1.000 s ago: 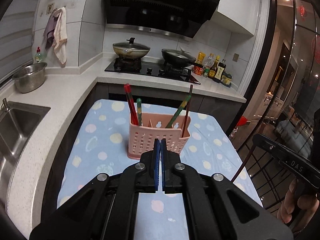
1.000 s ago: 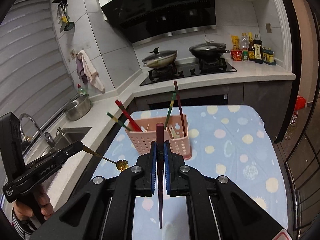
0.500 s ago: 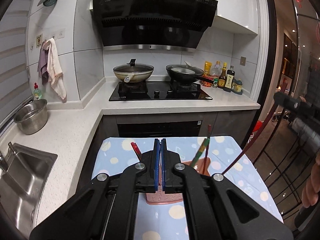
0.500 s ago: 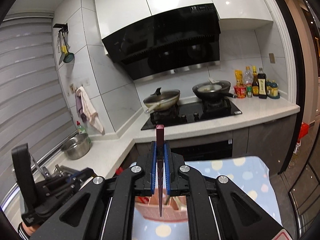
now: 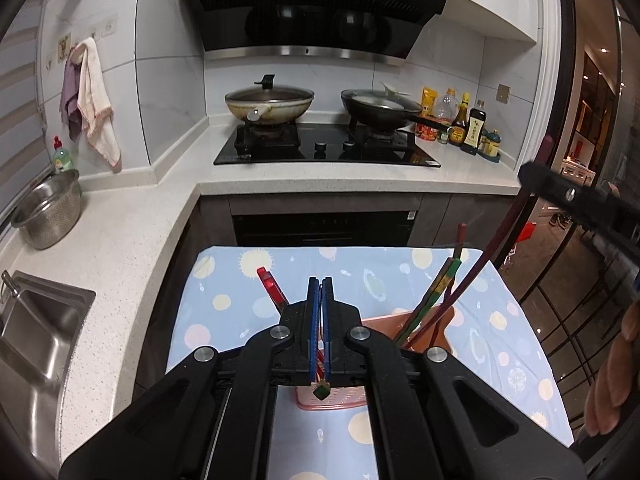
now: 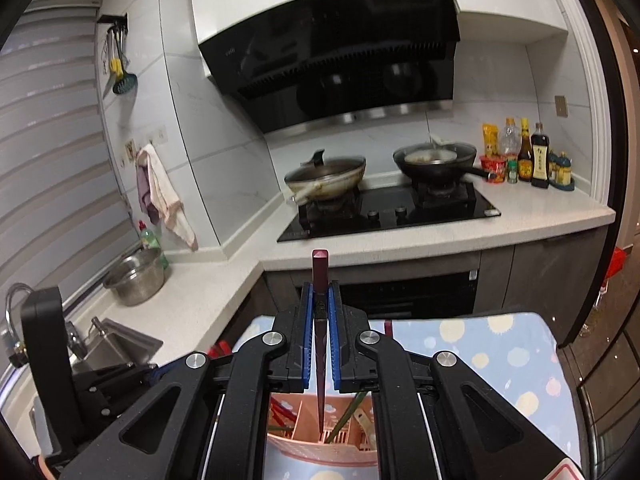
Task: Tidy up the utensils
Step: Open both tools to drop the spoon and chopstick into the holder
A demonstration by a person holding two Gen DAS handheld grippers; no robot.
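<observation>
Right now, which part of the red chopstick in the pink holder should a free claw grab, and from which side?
Grip the red chopstick at its bare top end, above the pink holder. It leans up-left, clear of the others, so come from the upper left, closing across the shaft. Green chopsticks and a dark chopstick crowd the right.

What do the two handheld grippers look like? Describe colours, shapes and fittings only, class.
Both the left gripper and right gripper have glossy black linkage arms with triangular cut-outs, round silver pivot bolts and narrow jaws lined in blue. No cables show. A bare hand appears at the edge.
</observation>
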